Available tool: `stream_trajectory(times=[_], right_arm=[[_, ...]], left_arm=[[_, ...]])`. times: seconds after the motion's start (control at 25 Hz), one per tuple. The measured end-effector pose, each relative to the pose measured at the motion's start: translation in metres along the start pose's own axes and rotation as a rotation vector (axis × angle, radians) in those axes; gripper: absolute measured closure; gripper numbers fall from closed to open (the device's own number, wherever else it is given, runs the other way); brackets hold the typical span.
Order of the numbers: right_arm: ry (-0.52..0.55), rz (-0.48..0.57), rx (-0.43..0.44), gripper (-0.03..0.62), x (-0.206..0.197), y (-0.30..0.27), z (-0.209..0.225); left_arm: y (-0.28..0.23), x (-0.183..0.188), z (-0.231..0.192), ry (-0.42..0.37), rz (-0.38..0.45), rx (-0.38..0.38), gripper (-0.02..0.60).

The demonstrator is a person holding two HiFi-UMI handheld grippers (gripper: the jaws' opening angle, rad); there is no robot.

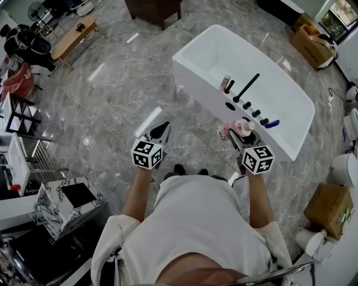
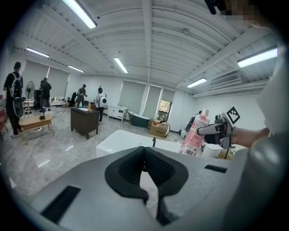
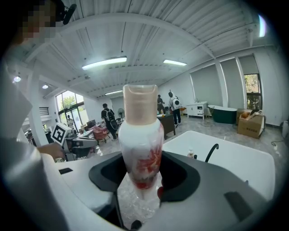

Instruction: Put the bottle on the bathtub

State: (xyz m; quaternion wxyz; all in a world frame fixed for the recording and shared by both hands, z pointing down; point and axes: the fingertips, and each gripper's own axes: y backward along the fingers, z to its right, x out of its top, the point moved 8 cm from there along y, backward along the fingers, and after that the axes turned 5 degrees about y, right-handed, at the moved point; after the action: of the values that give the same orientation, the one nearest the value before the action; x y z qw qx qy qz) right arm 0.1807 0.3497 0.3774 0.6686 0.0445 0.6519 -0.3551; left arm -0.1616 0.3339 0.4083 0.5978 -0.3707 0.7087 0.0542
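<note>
The white bathtub [image 1: 193, 78] stands on the grey marble floor [image 1: 112, 84] ahead of the person. The right gripper [image 1: 238, 132] is clamped on the pink-and-white bottle [image 3: 141, 135], upright near the tub's tap-side ledge and seemingly not resting on it. The left gripper [image 1: 162, 129], well apart, has its jaws closed on nothing.

Bright, even light is supplied by ceiling strip lights [image 2: 81, 13]. Gripper views are warped and darkened at the edges.
</note>
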Motion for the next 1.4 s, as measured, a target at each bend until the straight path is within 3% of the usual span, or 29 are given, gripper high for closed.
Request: stream_trajectory(times=[0.84, 1.4], right_arm=[[-0.007, -0.010, -0.041, 0.361, 0.001, -0.037, -0.060], [0.009, -0.034, -0.036, 0.361, 0.017, -0.095, -0.031]], left_arm=[[0.034, -0.013, -0.057, 0.019, -0.015, -0.057, 0.574], [-0.004, 0.001, -0.099, 0.064, -0.025, -0.040, 0.574]])
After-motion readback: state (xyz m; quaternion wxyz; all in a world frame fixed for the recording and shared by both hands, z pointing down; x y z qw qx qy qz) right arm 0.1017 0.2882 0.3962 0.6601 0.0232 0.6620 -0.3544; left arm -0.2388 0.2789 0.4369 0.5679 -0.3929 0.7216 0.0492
